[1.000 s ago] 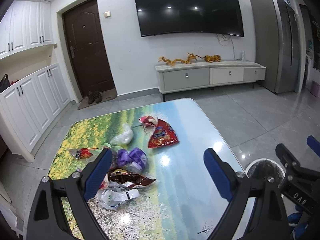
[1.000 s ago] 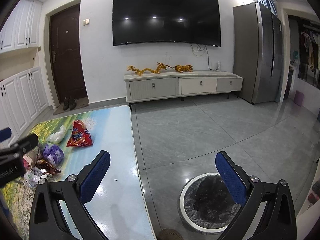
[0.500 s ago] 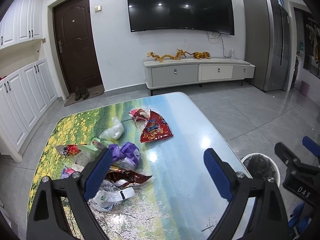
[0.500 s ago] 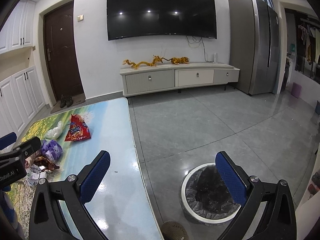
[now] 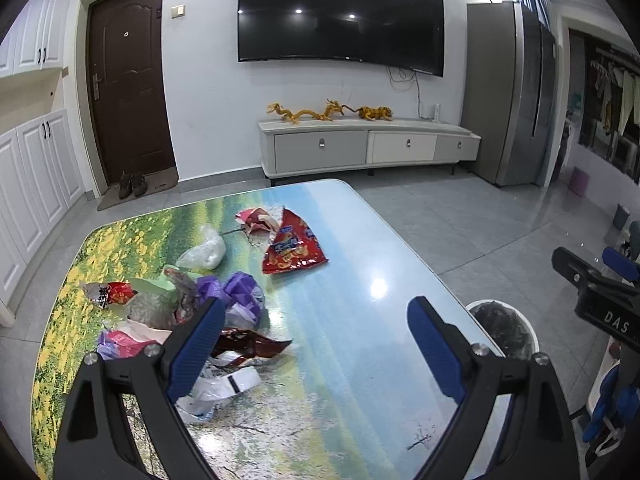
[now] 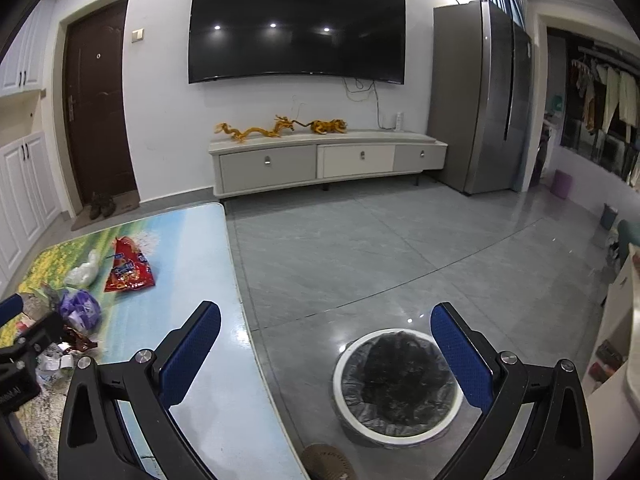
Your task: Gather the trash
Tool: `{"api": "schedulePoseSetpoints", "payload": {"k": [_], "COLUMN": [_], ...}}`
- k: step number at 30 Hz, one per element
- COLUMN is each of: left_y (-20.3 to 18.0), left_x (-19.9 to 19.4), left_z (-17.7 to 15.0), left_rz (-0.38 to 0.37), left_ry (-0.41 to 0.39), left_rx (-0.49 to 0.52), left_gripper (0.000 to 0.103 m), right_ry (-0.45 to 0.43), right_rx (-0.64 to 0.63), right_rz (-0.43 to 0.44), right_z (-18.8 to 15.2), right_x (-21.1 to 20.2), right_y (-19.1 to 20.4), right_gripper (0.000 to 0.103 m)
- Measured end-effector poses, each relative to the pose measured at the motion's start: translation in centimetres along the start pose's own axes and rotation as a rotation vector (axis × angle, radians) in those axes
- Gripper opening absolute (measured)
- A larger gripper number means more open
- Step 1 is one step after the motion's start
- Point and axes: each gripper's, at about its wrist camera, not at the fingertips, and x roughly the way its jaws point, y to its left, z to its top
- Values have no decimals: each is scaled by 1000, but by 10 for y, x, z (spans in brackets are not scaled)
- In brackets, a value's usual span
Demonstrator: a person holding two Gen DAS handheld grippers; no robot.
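Observation:
Several pieces of trash lie on the landscape-print table (image 5: 360,360): a red snack bag (image 5: 291,249), a crumpled red wrapper (image 5: 256,220), a clear plastic bag (image 5: 202,254), a purple bag (image 5: 240,294), a brown wrapper (image 5: 248,346) and white paper (image 5: 224,388). My left gripper (image 5: 314,322) is open above the table, its left finger over the heap. My right gripper (image 6: 326,330) is open with nothing in it, above the table's right edge and the white-rimmed bin (image 6: 398,380) with a black liner on the floor. The red snack bag (image 6: 129,272) and purple bag (image 6: 80,309) also show in the right wrist view.
A TV cabinet (image 5: 368,150) with golden figures stands below a wall TV (image 5: 340,20). A grey fridge (image 5: 510,96) is at the right, a dark door (image 5: 126,96) and white cupboards (image 5: 28,176) at the left. Grey tiled floor (image 6: 380,248) spreads beyond the table.
Both grippers have risen and tilted a little, so the room shifts down and left in both views. The trash has not moved. Both stay open.

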Motion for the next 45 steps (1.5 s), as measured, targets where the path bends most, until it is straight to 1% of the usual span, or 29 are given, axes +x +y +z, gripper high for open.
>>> {"api": "schedulePoseSetpoints", "payload": {"k": [4, 7, 10, 12, 13, 14, 16, 18, 19, 20, 21, 22, 23, 24, 25, 26, 28, 31, 32, 34, 35, 36, 37, 38, 39, 40, 45], "left_y": [31, 65, 107, 134, 147, 161, 186, 207, 215, 222, 224, 228, 231, 232, 234, 234, 236, 235, 234, 232, 230, 229, 228, 228, 228, 229, 227], "left_x": [-5, -8, -9, -8, -8, -7, -4, -1, 2, 5, 7, 10, 14, 16, 20, 23, 27, 32, 35, 41, 45, 47, 49, 49, 50, 50, 31], "left_z": [-2, -5, -13, -21, -25, -29, -40, -49, -53, -55, -58, -61, -63, -65, -67, -68, -70, -68, -68, -67, -68, -69, -70, -70, -69, -69, -59], "left_rz": [16, 61, 132, 176, 189, 202, 229, 236, 237, 232, 223, 212, 203, 197, 191, 187, 167, 140, 134, 110, 97, 90, 82, 86, 78, 69, 95], "left_ry": [-17, -25, -14, 6, 20, 37, 69, 101, 115, 128, 137, 150, 161, 170, 181, 189, 202, 204, 212, 229, 237, 241, 249, 243, 244, 239, 174], "left_rx": [-43, -80, -112, -138, -156, -177, -215, -262, -280, -294, -304, -316, -324, -328, -334, -339, -358, -360, -357, -352, -346, -341, -340, -339, -343, -349, -322], "left_gripper": [93, 93, 93, 92, 92, 92, 92, 89, 87, 84, 82, 81, 79, 76, 74, 71, 69, 65, 62, 60, 57, 49, 44, 37, 30, 28, 25], "right_ry": [-17, -11, 11, 47, 77, 95, 129, 152, 172, 190, 216, 254, 273, 296, 330, 352, 391, 433, 442, 455, 464, 470, 478, 477, 473, 466, 406], "right_rx": [4, -9, -30, -63, -91, -111, -160, -204, -229, -239, -249, -263, -270, -274, -276, -277, -280, -276, -277, -277, -273, -268, -258, -251, -251, -253, -238], "right_rz": [36, 96, 197, 304, 359, 393, 488, 549, 592, 618, 647, 679, 694, 710, 722, 731, 745, 759, 761, 760, 762, 762, 768, 772, 772, 774, 795], "right_z": [7, 12, 16, 18, 19, 19, 19, 18, 16, 15, 13, 10, 7, 3, 0, -4, -9, -15, -17, -19, -19, -20, -20, -19, -19, -18, -10], "right_x": [-6, -4, 0, 5, 9, 12, 18, 23, 28, 32, 38, 48, 53, 59, 69, 76, 92, 108, 112, 120, 127, 130, 135, 135, 136, 135, 122], "right_y": [5, 16, 35, 55, 68, 77, 105, 128, 144, 152, 163, 178, 187, 196, 207, 215, 229, 245, 249, 255, 259, 260, 261, 259, 259, 259, 239], "right_gripper": [103, 103, 103, 103, 103, 103, 103, 101, 100, 96, 89, 85, 77, 73, 72, 70, 68, 66, 64, 61, 57, 48, 47, 47, 44, 37, 36]}}
